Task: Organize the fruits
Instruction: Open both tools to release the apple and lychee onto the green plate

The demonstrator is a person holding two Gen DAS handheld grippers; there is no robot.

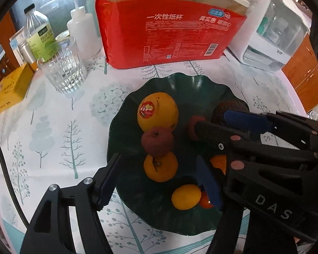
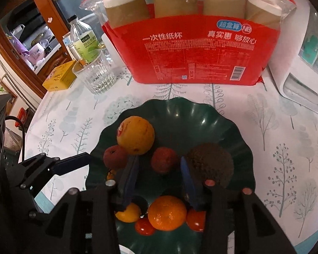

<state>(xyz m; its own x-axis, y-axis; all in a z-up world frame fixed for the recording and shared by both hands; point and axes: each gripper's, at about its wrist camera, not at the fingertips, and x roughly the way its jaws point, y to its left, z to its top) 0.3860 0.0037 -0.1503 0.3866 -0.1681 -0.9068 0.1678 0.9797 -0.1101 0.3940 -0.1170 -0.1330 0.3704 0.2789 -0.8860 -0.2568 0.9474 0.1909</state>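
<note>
Both grippers hung over the plate [image 2: 233,127], left gripper [image 1: 159,175] parted and empty, right gripper [image 2: 159,180] parted around nothing. Fruit crowded the plate; the tangerine [image 2: 167,212] might roll off its near rim if a finger nudged it.

We list the colours around the dark green plate [image 2: 201,114]. On it: a yellow-orange fruit [image 2: 136,135] with a red sticker, two dull red fruits [image 2: 164,160], a dark brown one [image 2: 209,162], an orange [image 2: 167,212], a yellow fruit [image 1: 186,196] and small red ones [image 2: 144,226]. Under the plate: a white tablecloth [image 2: 286,148] printed with pale grey-green trees. Behind the plate: a red packet [image 2: 190,59] with white lettering, holding tan cups. Left of the plate: a clear ribbed glass [image 1: 63,74], a yellow box [image 1: 10,91], a green-labelled bottle [image 1: 40,36].
</note>
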